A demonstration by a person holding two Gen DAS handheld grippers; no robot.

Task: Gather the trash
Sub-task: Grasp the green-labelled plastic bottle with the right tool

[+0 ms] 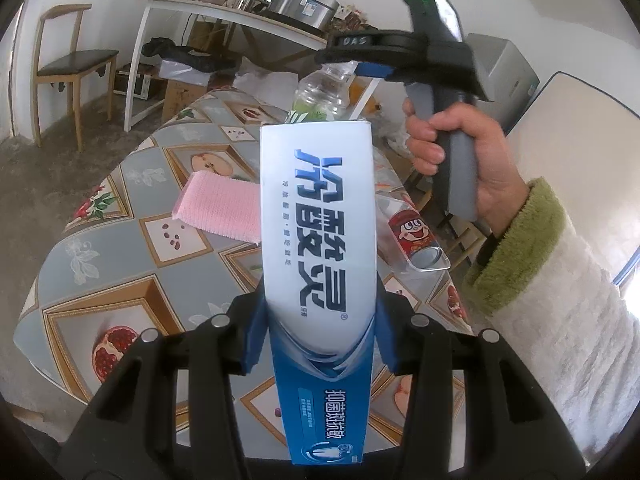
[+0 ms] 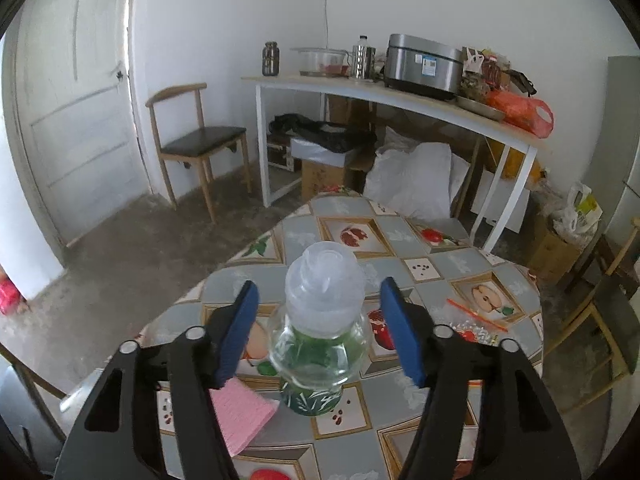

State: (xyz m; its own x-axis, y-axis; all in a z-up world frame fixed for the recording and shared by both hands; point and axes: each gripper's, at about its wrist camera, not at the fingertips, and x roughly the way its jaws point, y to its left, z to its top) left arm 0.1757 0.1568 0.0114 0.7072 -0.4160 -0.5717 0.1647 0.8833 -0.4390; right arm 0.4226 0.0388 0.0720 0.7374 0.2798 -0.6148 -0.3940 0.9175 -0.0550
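Observation:
My left gripper (image 1: 320, 332) is shut on a white and blue toothpaste box (image 1: 320, 216), which stands up lengthwise between the blue pads over the patterned table (image 1: 120, 280). A clear plastic bottle (image 2: 320, 320) with a green label stands upright on the table. My right gripper (image 2: 319, 282) straddles its cap and shoulder with a gap showing on both sides, so it is open. In the left wrist view the bottle (image 1: 320, 92) peeks out behind the box, with the right gripper (image 1: 352, 66) at its top and a hand (image 1: 460, 160) on the handle.
A pink cloth (image 1: 220, 208) lies on the table left of the box. A red cartoon can (image 1: 416, 236) in clear wrapping lies to the right. A small wrapper (image 2: 476, 316) sits near the table's right edge. A wooden chair (image 2: 192, 140) and a cluttered white side table (image 2: 400, 96) stand beyond.

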